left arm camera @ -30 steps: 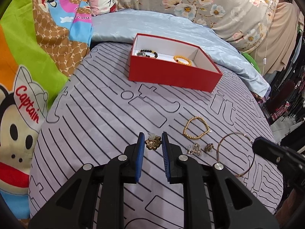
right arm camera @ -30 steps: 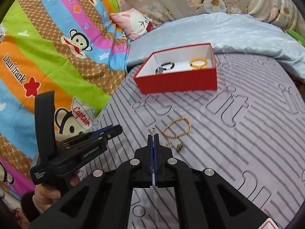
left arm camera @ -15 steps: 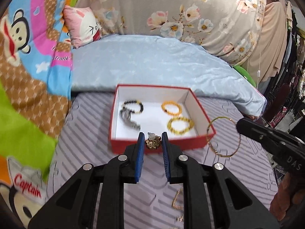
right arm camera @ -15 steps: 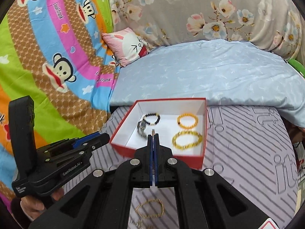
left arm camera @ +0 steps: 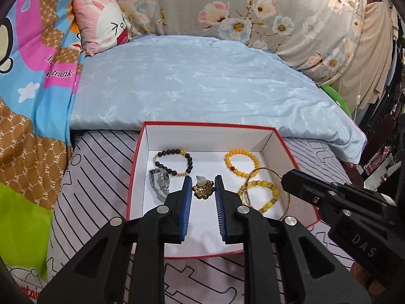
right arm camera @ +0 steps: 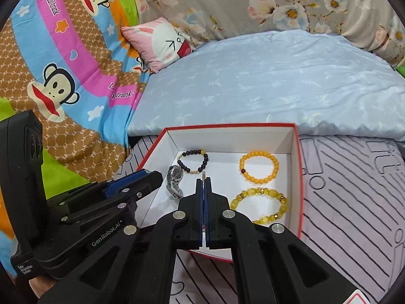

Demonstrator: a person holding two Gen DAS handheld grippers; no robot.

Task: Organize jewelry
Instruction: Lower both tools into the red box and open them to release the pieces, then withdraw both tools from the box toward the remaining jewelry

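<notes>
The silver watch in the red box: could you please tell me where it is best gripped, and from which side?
Probably the metal band of the silver watch, at its near end, coming from straight above. The dial end lies right by the dark bead bracelet, and the red box wall stands close on its left, so a sideways approach looks cramped.

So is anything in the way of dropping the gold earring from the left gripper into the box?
Nothing visible: the earring hangs in the left gripper over bare white floor of the red box, between watch and bracelets.
</notes>
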